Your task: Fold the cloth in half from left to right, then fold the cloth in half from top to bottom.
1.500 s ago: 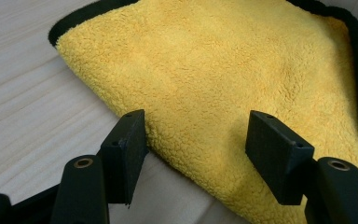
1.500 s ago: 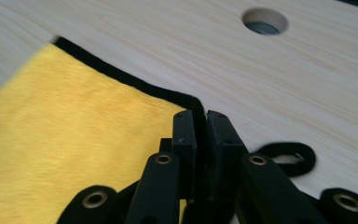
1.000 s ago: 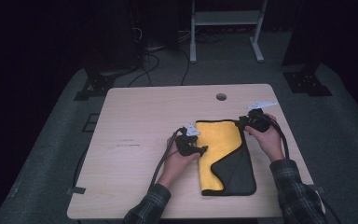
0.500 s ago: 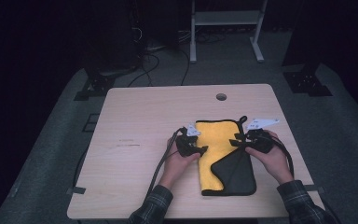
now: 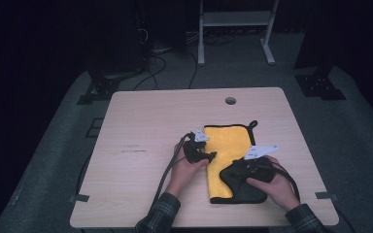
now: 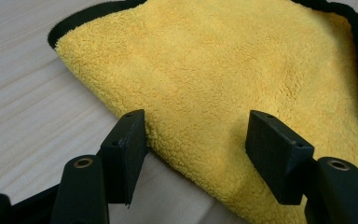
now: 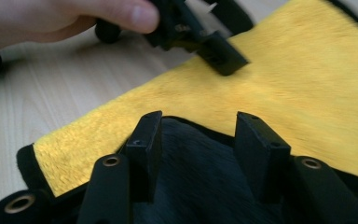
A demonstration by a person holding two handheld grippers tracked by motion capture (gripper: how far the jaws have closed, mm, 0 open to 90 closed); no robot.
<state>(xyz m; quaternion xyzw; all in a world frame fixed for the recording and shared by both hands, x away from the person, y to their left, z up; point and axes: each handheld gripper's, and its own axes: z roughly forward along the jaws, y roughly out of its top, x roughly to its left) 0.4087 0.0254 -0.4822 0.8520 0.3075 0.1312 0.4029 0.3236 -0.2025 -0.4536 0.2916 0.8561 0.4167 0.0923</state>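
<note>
A yellow fleece cloth (image 5: 230,141) with a black hem lies on the right half of the wooden table (image 5: 141,121). Its near part is folded over, so the dark underside (image 5: 240,191) faces up. My left gripper (image 5: 211,155) is open at the cloth's left edge, and in the left gripper view its jaws straddle the yellow pile (image 6: 223,70) just above the edge. My right gripper (image 5: 228,174) is open over the dark flap (image 7: 205,186), where it meets the yellow surface (image 7: 307,70). In the right gripper view the left gripper (image 7: 214,51) rests on the cloth farther off.
A round cable hole (image 5: 230,100) sits near the table's far edge. A small black loop (image 5: 253,124) sticks out at the cloth's far right corner. Beyond the table are a white stand (image 5: 233,19), cables (image 5: 165,53) and black equipment bases (image 5: 320,82) on the floor.
My right gripper has come from the cloth's far right corner toward the person, and the dark folded flap has grown and shifted to the near end. The left gripper has stayed put.
</note>
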